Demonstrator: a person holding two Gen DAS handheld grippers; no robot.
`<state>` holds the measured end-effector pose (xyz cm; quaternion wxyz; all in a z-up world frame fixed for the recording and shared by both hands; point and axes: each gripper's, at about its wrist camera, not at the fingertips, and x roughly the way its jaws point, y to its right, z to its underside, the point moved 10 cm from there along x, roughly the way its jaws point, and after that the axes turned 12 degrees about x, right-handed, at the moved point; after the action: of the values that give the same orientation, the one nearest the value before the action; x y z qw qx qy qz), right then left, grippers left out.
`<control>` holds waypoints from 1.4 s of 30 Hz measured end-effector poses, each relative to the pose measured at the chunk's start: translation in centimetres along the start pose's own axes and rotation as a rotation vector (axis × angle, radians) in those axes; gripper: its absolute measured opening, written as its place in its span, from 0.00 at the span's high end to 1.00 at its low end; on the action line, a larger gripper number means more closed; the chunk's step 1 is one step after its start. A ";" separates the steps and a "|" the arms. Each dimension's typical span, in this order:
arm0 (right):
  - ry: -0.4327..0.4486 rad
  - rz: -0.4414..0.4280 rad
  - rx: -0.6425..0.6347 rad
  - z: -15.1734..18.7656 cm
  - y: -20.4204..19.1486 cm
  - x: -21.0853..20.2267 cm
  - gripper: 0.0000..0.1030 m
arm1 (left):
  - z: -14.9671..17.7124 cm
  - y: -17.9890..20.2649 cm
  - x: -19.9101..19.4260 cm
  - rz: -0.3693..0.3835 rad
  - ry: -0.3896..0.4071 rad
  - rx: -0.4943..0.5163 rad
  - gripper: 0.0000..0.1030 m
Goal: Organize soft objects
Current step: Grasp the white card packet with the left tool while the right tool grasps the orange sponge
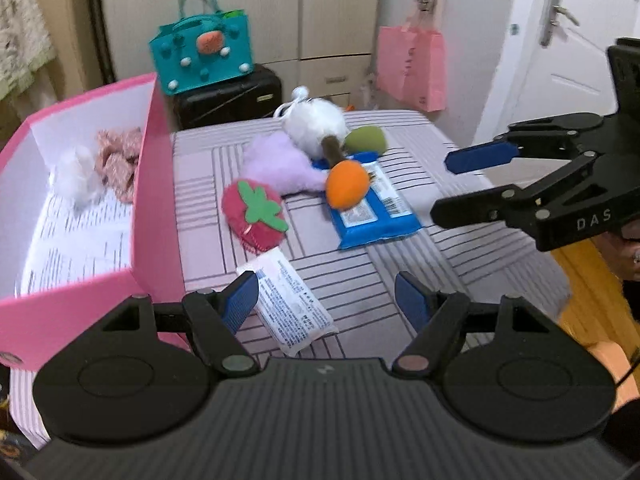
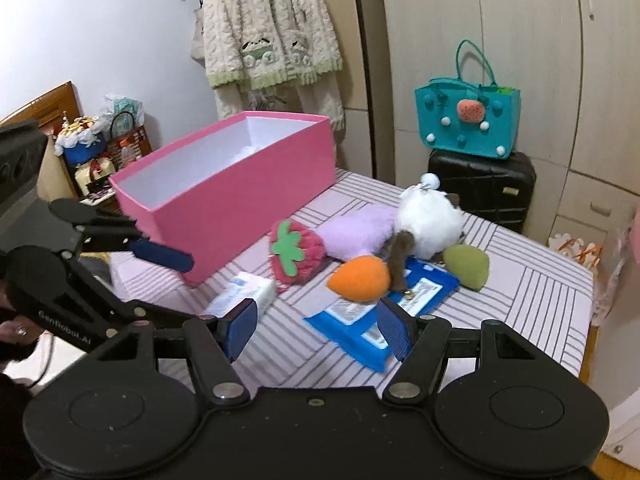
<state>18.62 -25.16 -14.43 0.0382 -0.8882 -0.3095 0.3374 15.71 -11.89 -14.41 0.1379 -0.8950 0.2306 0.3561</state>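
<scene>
Inside the pink box (image 1: pixel 152 184), blurred white fluff (image 1: pixel 78 178) beside pinkish plush (image 1: pixel 120 162)

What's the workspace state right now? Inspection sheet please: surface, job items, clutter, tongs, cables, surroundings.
Surface: striped bedcover, mostly flat.
Job's things: pink box open, with a white fluffy item and a pinkish knit item inside. On the cover: strawberry plush, purple plush, white plush, orange plush, green plush.
Clutter: blue wipes pack partly under the orange plush; white pack near the box.
Tongs: left tongs and right tongs both open, empty, above the cover.
Cables: nothing seen.
Surroundings: teal bag on black suitcase, hanging cardigan, wardrobe, pink paper bag, door.
</scene>
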 end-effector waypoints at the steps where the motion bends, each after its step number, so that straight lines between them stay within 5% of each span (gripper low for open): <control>1: 0.009 0.005 0.000 0.1 0.4 0.3 0.31 | 0.2 0.0 0.5 -0.020 0.000 -0.009 0.28; 8: 0.019 -0.034 0.011 0.3 1.9 2.7 0.31 | 1.5 -0.7 3.6 -0.172 -0.059 0.004 0.28; 12: 0.006 -0.063 0.011 0.1 2.1 3.9 0.31 | 1.6 -0.5 4.8 -0.135 -0.091 -0.023 0.28; 16: -0.015 -0.083 0.006 -0.1 2.2 5.4 0.31 | 1.7 -1.0 5.7 -0.188 -0.105 -0.022 0.28; 21: 0.013 -0.048 -0.095 -0.4 1.8 6.4 0.31 | 2.2 -2.0 6.2 -0.144 -0.118 -0.138 0.31; 28: 0.012 -0.017 -0.169 -0.3 1.9 8.3 0.32 | 2.2 -1.5 6.3 -0.180 -0.120 -0.120 0.30; 30: 0.021 -0.006 -0.168 -0.2 2.1 8.5 0.46 | 2.1 -1.5 6.4 -0.182 -0.111 -0.119 0.35; 34: 0.040 -0.031 -0.093 -0.2 2.5 7.6 0.48 | 1.9 -1.3 6.1 -0.176 -0.079 -0.101 0.58; 42: 0.076 0.017 -0.005 0.1 2.5 5.7 0.49 | 1.9 -1.5 5.9 -0.150 -0.036 -0.094 0.61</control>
<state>23.16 -23.90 -18.43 0.0447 -0.9030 -0.3012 0.3032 19.15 -11.67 -19.72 0.1262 -0.9087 0.1436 0.3710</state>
